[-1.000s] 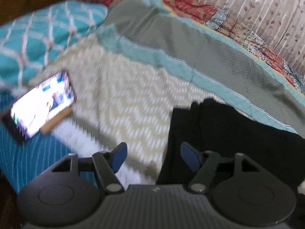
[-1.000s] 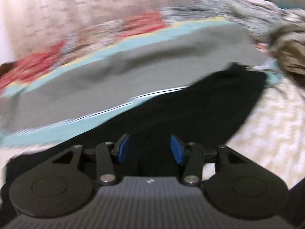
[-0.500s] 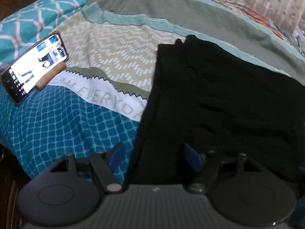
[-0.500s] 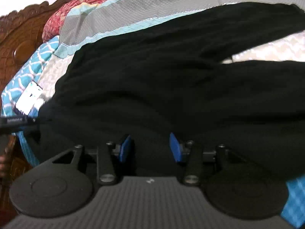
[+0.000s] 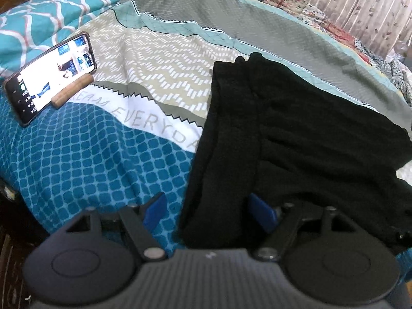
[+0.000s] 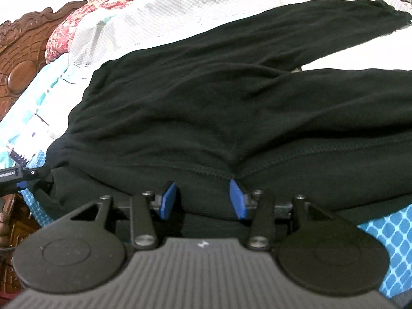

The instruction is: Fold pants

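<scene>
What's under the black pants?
The black pants lie on a patterned bedspread: blue squares, a white band with letters, zigzags. The part right underneath is covered, so anything else there stays hidden.

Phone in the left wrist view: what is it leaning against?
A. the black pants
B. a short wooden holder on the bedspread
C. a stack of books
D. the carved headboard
B: the lit phone rests tilted in a short wooden holder on the bedspread, well apart from the black pants.

Black pants (image 5: 296,134) spread on bed
</scene>
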{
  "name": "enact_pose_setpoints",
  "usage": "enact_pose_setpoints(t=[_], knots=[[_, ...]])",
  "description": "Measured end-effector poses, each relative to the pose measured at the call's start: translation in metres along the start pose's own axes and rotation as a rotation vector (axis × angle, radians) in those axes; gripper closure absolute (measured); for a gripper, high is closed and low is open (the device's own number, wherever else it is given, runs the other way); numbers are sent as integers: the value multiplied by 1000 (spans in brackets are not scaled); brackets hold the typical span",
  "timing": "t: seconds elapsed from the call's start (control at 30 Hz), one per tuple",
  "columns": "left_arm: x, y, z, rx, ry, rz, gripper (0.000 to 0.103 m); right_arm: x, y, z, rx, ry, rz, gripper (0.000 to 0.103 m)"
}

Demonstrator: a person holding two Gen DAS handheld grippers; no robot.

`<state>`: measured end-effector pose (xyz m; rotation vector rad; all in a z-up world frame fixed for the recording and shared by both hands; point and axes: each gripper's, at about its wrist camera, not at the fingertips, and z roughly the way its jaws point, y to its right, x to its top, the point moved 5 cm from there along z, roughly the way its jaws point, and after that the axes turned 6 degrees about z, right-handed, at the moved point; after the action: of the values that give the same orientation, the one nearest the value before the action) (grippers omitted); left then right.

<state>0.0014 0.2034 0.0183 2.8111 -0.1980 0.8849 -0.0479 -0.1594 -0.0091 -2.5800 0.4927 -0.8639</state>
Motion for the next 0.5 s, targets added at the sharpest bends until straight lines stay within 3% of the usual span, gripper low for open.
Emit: enact_pose_setpoints(t=[0.3,0.5], knots=[[-7,-4,-4,-15,-8,-38,26,-6,15,-13,38,10,57,53],[16,-14,-15,25,44,-32,26,-7,32,-43,117,40,101,53]])
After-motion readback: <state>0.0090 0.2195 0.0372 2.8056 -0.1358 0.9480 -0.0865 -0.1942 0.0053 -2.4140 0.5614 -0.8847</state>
